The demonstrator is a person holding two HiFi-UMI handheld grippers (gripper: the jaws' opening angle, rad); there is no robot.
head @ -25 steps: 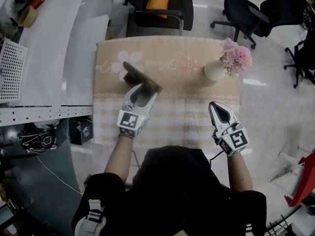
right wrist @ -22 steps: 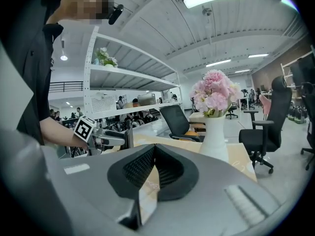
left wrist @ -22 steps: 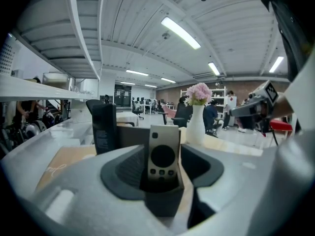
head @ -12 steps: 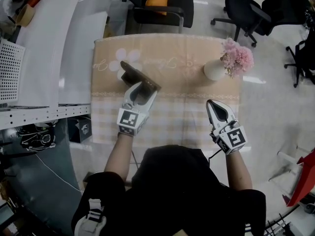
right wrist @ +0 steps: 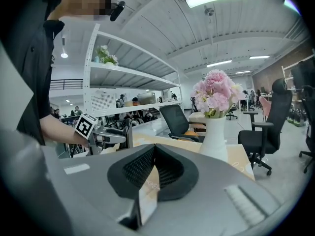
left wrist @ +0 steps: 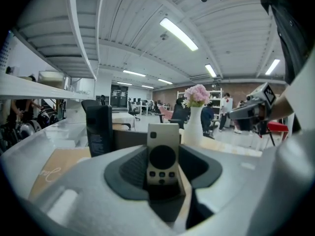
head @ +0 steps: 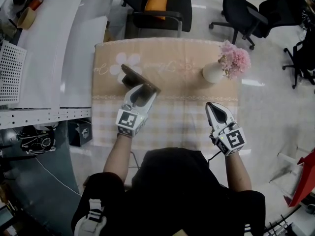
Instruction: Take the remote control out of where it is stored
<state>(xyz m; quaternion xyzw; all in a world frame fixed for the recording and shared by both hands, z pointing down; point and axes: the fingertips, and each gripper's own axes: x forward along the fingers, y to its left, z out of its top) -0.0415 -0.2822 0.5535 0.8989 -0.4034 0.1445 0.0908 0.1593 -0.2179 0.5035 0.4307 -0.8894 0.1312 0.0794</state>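
Note:
A light grey remote control [left wrist: 163, 156] with a round black pad and small buttons stands upright in a dark brown holder [head: 139, 79] on the left half of the table. My left gripper [head: 141, 90] reaches into the holder's near end, and its jaws have just been closing on the remote. In the left gripper view the pads of my left gripper [left wrist: 163, 154] touch both of its sides. My right gripper [head: 215, 105] hovers over the table's right front with nothing in it. In its own view the pads of my right gripper [right wrist: 155, 152] meet at the tips.
A white vase [head: 213, 72] with pink flowers stands at the table's back right. The table [head: 187, 117] has a beige checked cloth. A black upright piece [left wrist: 100, 130] rises left of the remote. Office chairs [head: 157, 6] stand beyond the far edge, and a white shelf unit [head: 44, 53] stands to the left.
Both hands stay where they were. The head view has shifted slightly. No change in the left jaws shows in it.

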